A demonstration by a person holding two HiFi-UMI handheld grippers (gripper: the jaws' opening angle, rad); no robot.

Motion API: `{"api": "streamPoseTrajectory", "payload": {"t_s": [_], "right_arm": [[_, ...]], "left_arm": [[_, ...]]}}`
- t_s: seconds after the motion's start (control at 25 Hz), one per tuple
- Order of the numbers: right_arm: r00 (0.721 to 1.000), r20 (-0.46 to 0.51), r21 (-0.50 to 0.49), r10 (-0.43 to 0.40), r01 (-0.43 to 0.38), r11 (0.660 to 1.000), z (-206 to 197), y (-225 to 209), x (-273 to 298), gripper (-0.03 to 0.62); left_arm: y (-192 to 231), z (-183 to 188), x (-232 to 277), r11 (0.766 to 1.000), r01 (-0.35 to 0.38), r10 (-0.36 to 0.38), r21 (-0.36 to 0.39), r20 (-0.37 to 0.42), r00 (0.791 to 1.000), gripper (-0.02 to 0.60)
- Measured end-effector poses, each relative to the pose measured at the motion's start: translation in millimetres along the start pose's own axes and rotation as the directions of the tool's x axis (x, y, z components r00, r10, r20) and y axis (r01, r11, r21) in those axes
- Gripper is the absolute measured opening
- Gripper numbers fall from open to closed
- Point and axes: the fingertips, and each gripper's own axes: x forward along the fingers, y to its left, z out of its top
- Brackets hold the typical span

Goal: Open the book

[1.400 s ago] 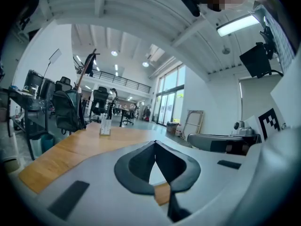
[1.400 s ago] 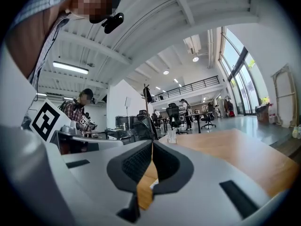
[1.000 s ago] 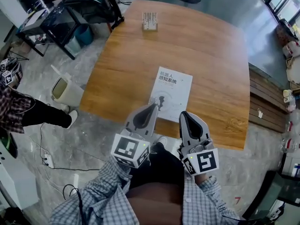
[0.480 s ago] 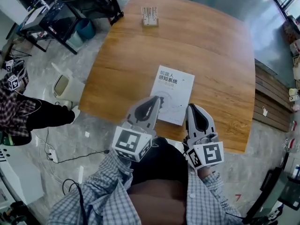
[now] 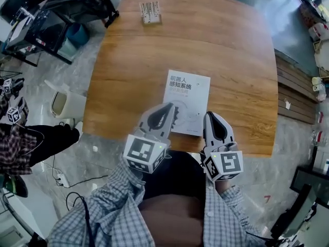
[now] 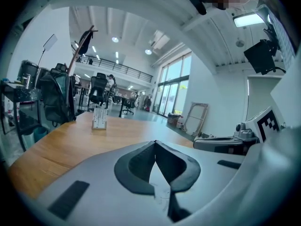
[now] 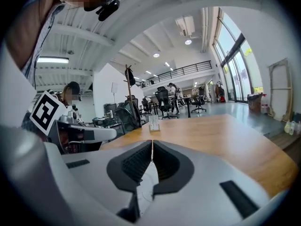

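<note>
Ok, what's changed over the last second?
Both tools moved forward toward the book: the left tool now sits over its near-left corner, the right tool beside its near-right corner. Nothing gripped; both stay shut. The book is still closed, flat on the table.

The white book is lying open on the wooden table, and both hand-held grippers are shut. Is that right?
Not quite: the white book is closed, with its cover facing up, as the head view shows. It does lie on the wooden table, and the left hand-held gripper and the right hand-held gripper are both shut.
</note>
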Motion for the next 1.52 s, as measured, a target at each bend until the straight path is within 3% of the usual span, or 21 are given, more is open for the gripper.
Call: {"api": "streamPoseTrajectory", "payload": {"t_s": [0.56, 0.88, 0.96, 1.16, 1.52], "right_arm": [[0.974, -0.207, 0.024, -0.090, 0.097, 0.995, -63, -20, 16, 0.020], [0.928, -0.343, -0.010, -0.145, 0.151, 0.988, -106, -37, 17, 0.032], [0.912, -0.387, 0.014, -0.136, 0.153, 0.988, -119, -39, 18, 0.095], [0.863, -0.492, 0.073, -0.115, 0.172, 0.982, -150, -44, 15, 0.126], [0.796, -0.602, 0.179, -0.055, 0.202, 0.963, -178, -41, 19, 0.127]], "left_arm": [[18, -43, 5, 0.999, 0.007, -0.012, -0.054, -0.093, 0.996, 0.008], [24, -70, 8, 0.998, -0.013, 0.003, -0.060, -0.161, 0.987, 0.008], [25, -74, 9, 0.998, -0.012, 0.003, -0.056, -0.172, 0.985, 0.008], [24, -81, 9, 0.998, -0.005, -0.005, -0.056, -0.193, 0.981, 0.008], [30, -87, 7, 0.998, -0.019, 0.006, -0.055, -0.220, 0.975, 0.008]]}}
